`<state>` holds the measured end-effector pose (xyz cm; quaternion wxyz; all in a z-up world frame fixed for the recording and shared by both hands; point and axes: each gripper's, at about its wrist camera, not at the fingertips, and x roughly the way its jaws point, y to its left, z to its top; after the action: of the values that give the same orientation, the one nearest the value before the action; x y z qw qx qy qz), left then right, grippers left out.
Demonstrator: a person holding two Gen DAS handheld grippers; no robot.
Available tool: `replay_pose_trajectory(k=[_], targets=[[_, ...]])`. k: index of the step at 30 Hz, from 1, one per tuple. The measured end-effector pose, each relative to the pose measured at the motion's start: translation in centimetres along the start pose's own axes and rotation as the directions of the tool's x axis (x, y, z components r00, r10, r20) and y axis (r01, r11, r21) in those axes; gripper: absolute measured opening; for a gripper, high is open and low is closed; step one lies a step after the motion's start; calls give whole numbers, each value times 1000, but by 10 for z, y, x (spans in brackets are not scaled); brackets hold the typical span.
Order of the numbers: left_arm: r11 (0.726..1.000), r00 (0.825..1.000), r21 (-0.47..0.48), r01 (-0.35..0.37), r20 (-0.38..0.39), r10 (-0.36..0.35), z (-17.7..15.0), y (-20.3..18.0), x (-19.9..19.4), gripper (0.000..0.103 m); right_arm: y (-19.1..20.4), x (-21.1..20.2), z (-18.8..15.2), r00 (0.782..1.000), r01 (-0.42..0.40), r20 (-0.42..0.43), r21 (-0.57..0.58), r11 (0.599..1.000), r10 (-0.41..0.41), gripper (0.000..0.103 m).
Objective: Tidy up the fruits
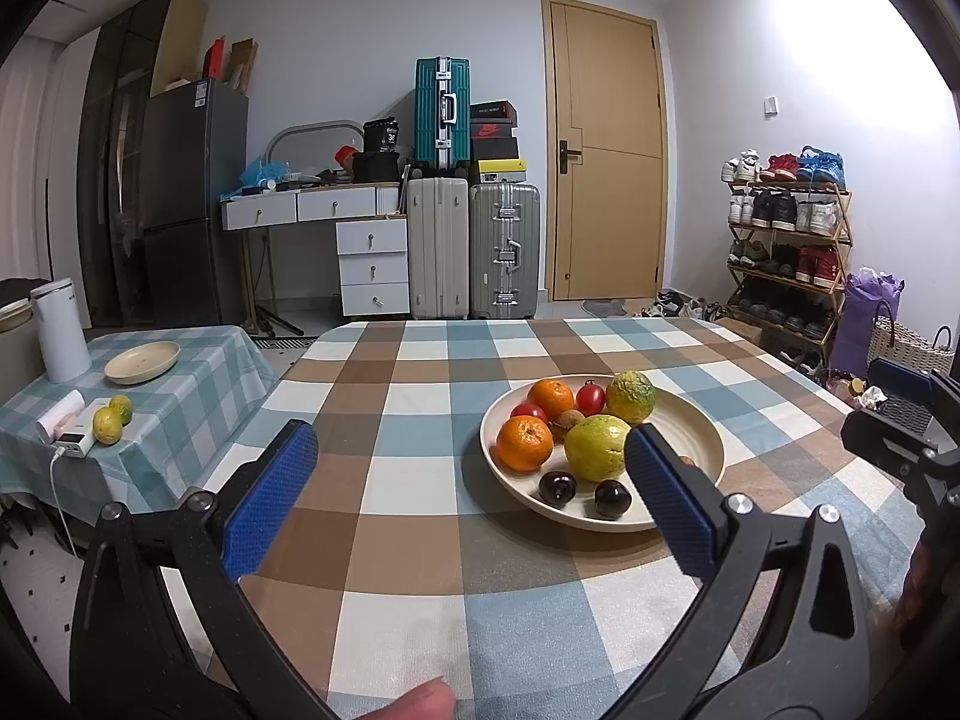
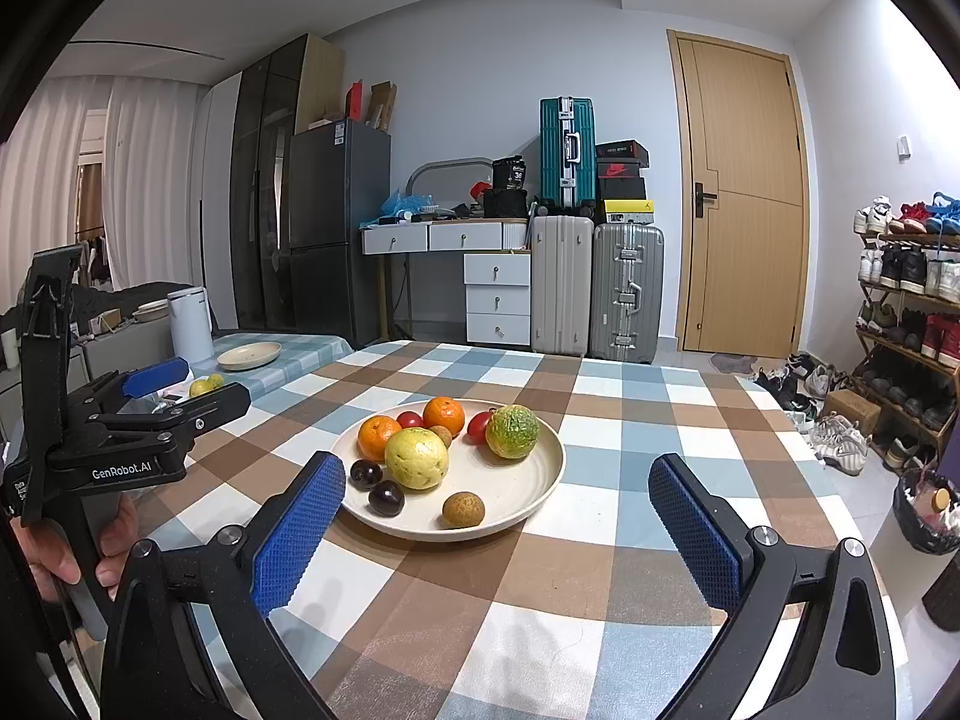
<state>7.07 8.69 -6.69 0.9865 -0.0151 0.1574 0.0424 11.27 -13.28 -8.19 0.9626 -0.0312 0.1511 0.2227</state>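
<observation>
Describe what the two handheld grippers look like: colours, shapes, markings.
Both are black frames with silver pivot bolts and two fingers faced with blue dimpled pads. The left gripper carries white "GenRobot.AI" lettering on its body, seen from the right wrist view. The right gripper looks the same. Bare hands hold them; no cables visible.

Both wrist views low over table (image 1: 420,540), facing door (image 2: 744,198), sharing nearby, perhaps central, fruit plate (image 1: 702,426).

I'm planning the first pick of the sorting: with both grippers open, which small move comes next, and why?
Probably ease the right gripper forward and down over the small brown round fruit. It lies alone at the near edge of the cream round plate, apart from the clustered fruits, and the jaws stand wide open.
</observation>
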Motion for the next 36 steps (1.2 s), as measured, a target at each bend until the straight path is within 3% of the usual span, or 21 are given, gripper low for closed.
replay_pose_trajectory(k=[36], targets=[[1000,1000,3,3,1,-3,0,0,-2,102,0,0,0,1000,0,0,1,1000,0,103]])
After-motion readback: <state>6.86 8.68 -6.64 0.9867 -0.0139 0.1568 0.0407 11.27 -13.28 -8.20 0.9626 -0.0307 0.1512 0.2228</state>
